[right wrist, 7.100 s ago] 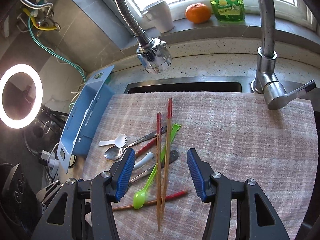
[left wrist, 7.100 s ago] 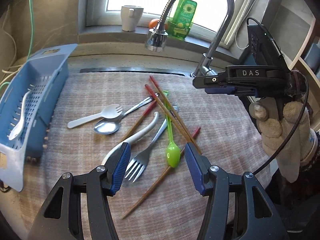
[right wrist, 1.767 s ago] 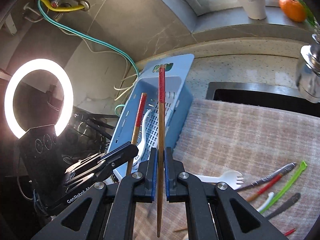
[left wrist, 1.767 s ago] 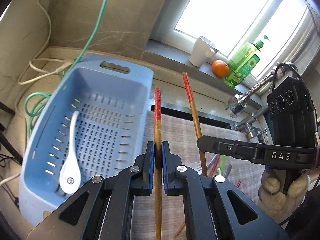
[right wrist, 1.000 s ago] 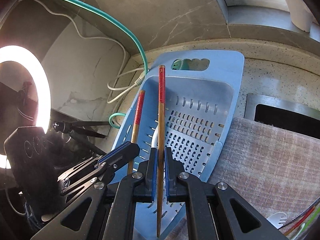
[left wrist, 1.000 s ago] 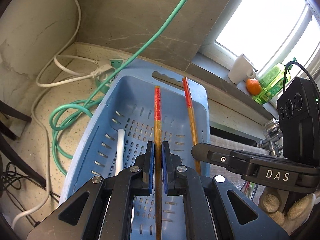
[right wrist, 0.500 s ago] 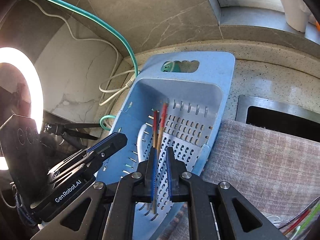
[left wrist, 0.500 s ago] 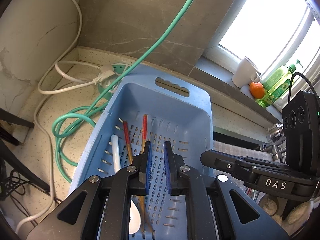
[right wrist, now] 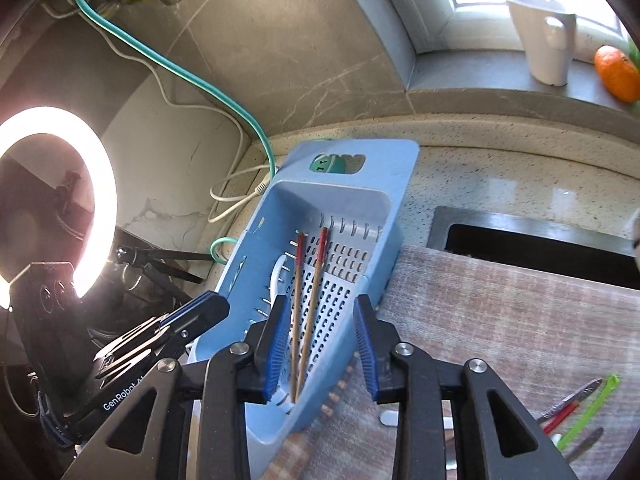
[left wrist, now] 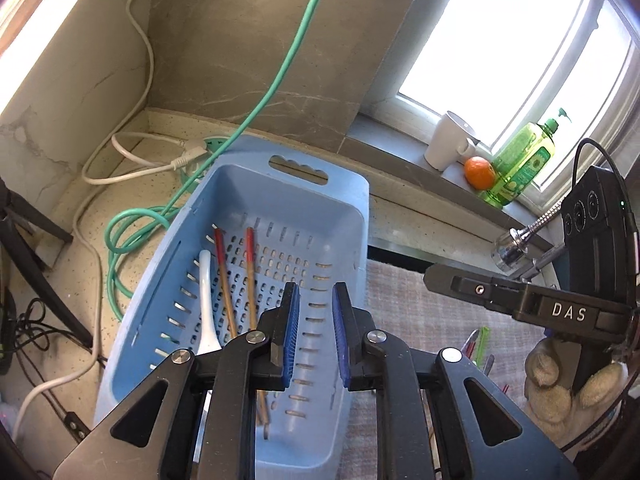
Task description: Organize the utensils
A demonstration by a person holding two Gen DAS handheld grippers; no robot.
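Note:
A blue slotted basket [left wrist: 352,200] sits on the counter left of the sink; it also shows in the right wrist view [right wrist: 400,168]. Two red-tipped wooden chopsticks [left wrist: 250,276] lie side by side on its floor next to a white spoon [left wrist: 206,300]; the chopsticks also show in the right wrist view [right wrist: 314,292]. My left gripper [left wrist: 314,336] is open and empty above the basket. My right gripper [right wrist: 322,344] is open and empty above the basket's near end. Handle ends of other utensils [right wrist: 576,404] lie on the checked mat [right wrist: 500,320] at the right.
A teal hose [left wrist: 272,80] and white cables [left wrist: 120,152] trail behind the basket. A ring light [right wrist: 52,200] glows at the left. A white mug [left wrist: 448,146], an orange [left wrist: 479,172] and a green soap bottle [left wrist: 520,164] stand on the sill. A faucet head [left wrist: 508,246] hangs at the right.
Both grippers carried a chopstick each from the mat to the basket and let go. The chopsticks now lie in the basket, and both sets of jaws have opened wider.

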